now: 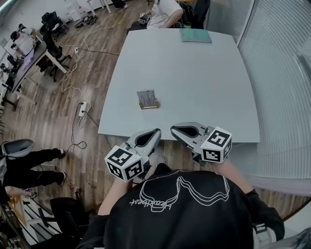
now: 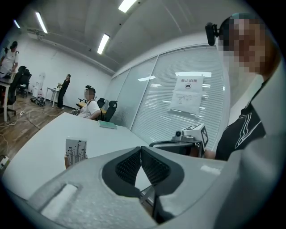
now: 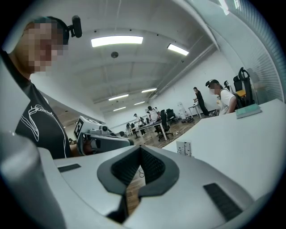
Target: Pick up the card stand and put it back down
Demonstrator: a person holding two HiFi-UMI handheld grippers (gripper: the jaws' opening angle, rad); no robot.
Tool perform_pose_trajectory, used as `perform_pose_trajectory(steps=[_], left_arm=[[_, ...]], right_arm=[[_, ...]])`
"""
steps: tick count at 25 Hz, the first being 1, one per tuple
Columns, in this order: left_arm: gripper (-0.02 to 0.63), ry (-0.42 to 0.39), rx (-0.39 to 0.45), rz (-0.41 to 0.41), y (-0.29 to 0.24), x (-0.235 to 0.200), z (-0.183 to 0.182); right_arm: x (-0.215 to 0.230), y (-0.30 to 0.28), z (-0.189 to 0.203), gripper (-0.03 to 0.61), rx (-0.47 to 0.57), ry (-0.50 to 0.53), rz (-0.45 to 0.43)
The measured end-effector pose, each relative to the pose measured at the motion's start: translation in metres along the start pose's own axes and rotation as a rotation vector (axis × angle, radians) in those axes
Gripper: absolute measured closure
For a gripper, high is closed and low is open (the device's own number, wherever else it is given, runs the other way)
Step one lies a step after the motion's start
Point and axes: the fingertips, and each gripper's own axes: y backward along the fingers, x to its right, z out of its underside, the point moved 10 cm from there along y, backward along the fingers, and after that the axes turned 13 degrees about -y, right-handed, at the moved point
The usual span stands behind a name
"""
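The card stand (image 1: 147, 99), a small wooden base holding a printed white card, stands upright on the white table (image 1: 194, 73), a little in from its near edge. It also shows in the left gripper view (image 2: 75, 152) and, small, in the right gripper view (image 3: 184, 148). Both grippers hover side by side at the table's near edge, short of the stand. My left gripper (image 1: 158, 131) is shut with nothing between its pads (image 2: 129, 166). My right gripper (image 1: 173, 128) is shut and empty too, its pads (image 3: 152, 165) meeting at the tip.
A green book (image 1: 196, 35) lies at the table's far end, where a person (image 1: 164, 12) sits. A glass wall with blinds (image 1: 282, 73) runs along the right. A power strip (image 1: 83, 108) and cables lie on the wooden floor at left, near desks and chairs.
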Motion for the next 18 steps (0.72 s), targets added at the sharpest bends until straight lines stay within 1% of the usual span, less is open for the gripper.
perform_pose_trajectory(steps=[3, 6, 11, 15, 18], left_arm=[[0.598, 0.0, 0.026, 0.0, -0.002, 0.023, 0.003], [0.598, -0.017, 0.044, -0.001, -0.006, 0.041, -0.003], [0.598, -0.033, 0.045, -0.024, 0.001, 0.06, -0.011], [0.598, -0.039, 0.051, -0.037, 0.001, 0.068, -0.014], [0.598, -0.041, 0.056, -0.044, 0.007, 0.073, -0.015]], right_arm=[[-0.009, 0.017, 0.006, 0.571, 0.006, 0.023, -0.009], [-0.014, 0.03, 0.005, 0.571, 0.015, 0.03, -0.025], [-0.031, 0.042, 0.001, 0.571, 0.021, 0.049, -0.043], [-0.034, 0.048, -0.003, 0.571, 0.024, 0.052, -0.06], [-0.042, 0.049, -0.001, 0.571, 0.016, 0.094, -0.052]])
